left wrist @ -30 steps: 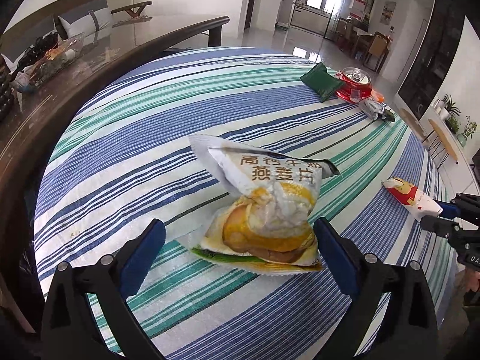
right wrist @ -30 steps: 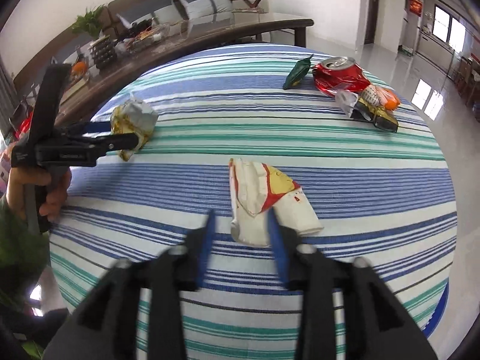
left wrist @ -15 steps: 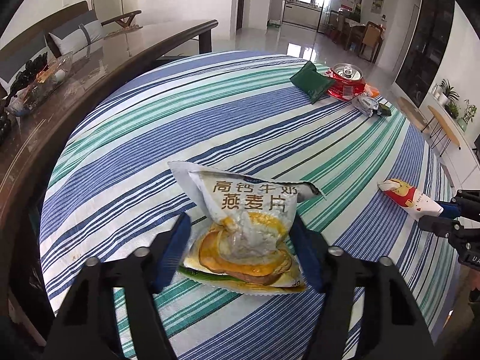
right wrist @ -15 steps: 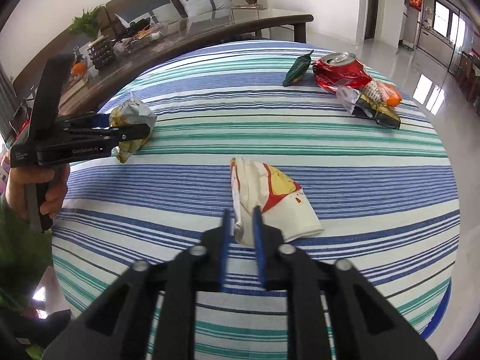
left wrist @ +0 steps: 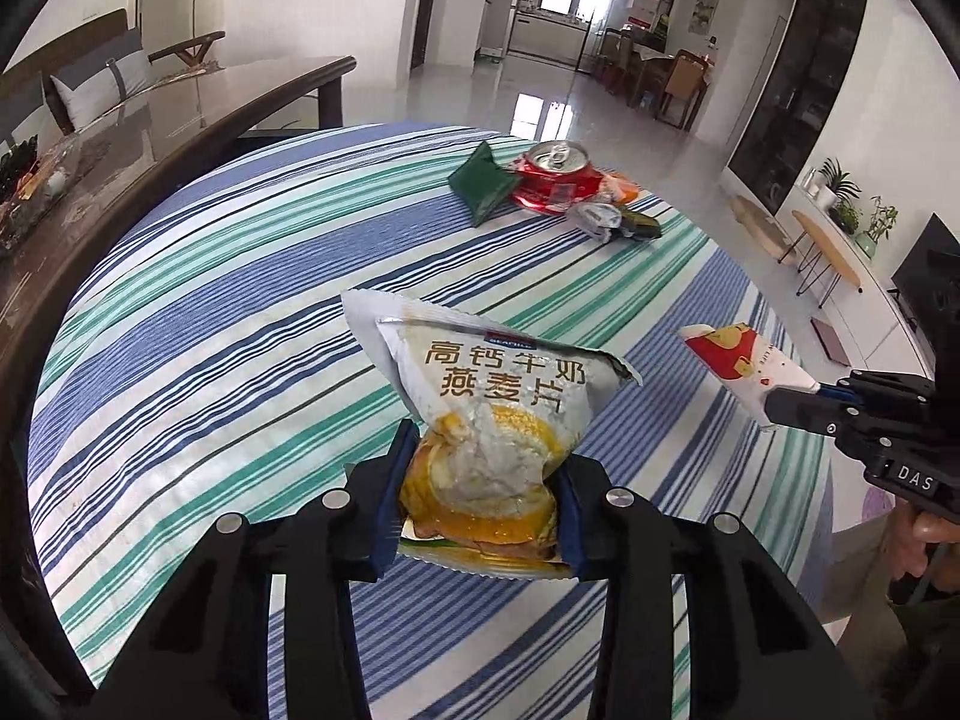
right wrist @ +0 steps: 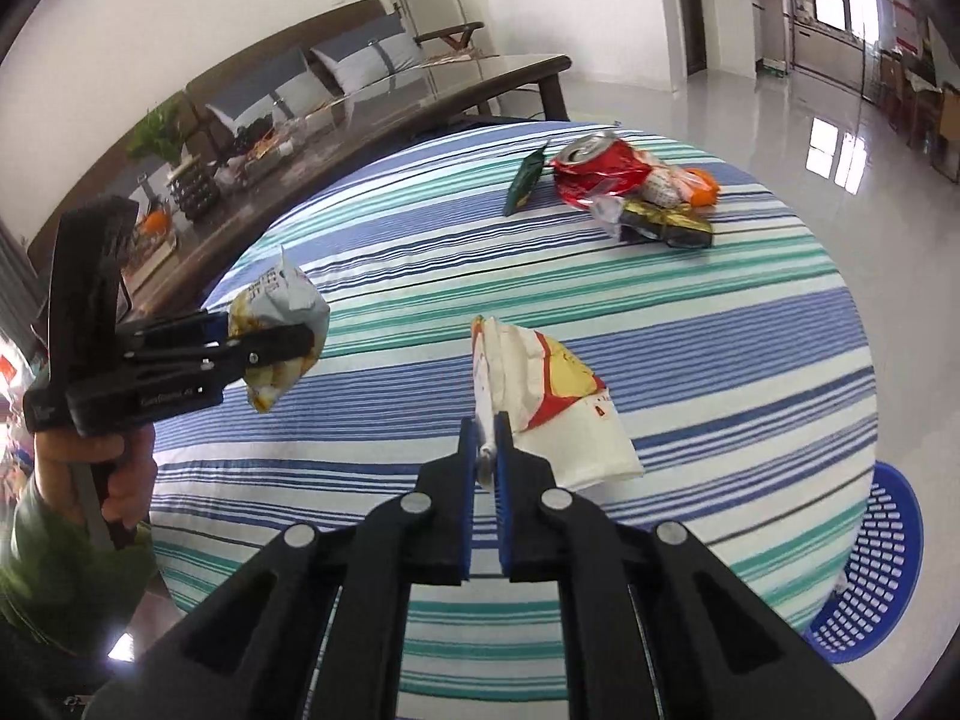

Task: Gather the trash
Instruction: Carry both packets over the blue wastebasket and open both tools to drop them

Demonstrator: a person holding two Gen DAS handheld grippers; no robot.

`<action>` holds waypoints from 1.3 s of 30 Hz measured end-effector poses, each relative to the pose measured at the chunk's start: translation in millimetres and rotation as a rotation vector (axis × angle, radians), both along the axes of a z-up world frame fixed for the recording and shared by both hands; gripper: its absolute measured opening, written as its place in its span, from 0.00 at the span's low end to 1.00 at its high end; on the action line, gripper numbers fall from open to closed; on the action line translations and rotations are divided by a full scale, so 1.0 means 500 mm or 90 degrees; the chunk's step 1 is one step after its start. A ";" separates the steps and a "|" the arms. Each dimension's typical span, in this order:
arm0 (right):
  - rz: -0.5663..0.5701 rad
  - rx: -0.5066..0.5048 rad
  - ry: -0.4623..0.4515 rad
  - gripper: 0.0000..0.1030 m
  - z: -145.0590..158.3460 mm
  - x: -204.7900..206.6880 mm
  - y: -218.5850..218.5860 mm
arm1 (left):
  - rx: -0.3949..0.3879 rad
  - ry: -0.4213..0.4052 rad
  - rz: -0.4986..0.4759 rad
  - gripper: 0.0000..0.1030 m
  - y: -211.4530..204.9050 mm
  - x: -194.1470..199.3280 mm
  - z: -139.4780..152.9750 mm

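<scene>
My left gripper is shut on a crumpled silver and yellow oatmeal packet and holds it above the striped round table; it also shows in the right wrist view. My right gripper is shut on the edge of a flattened white, red and yellow paper cup, lifted off the cloth; it also shows in the left wrist view. More trash lies at the table's far side: a crushed red can, a dark green packet and small wrappers.
A blue plastic basket stands on the floor by the table's right edge. A dark wooden side table with cluttered items runs along the left. A sofa stands behind it.
My left gripper closed on the oatmeal packet and lifted it. My right gripper closed on the paper cup's edge and raised it off the table.
</scene>
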State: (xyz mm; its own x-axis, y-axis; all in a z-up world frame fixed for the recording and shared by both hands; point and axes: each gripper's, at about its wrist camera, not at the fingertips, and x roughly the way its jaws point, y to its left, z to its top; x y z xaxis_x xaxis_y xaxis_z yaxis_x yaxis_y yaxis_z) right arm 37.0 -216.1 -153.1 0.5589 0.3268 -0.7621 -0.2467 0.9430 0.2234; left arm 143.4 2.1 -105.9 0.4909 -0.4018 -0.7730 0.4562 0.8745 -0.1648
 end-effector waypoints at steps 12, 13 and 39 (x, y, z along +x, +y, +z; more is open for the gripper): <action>-0.090 0.057 -0.026 0.05 0.042 -0.065 -0.188 | -0.015 0.017 -0.104 0.38 -0.217 -0.056 0.015; -0.105 0.054 -0.029 0.05 0.046 -0.073 -0.216 | -0.017 0.017 -0.120 0.38 -0.245 -0.067 0.017; -0.445 0.144 0.092 0.05 -0.195 -0.129 -0.841 | 0.033 0.160 -0.320 0.41 -0.964 -0.101 -0.236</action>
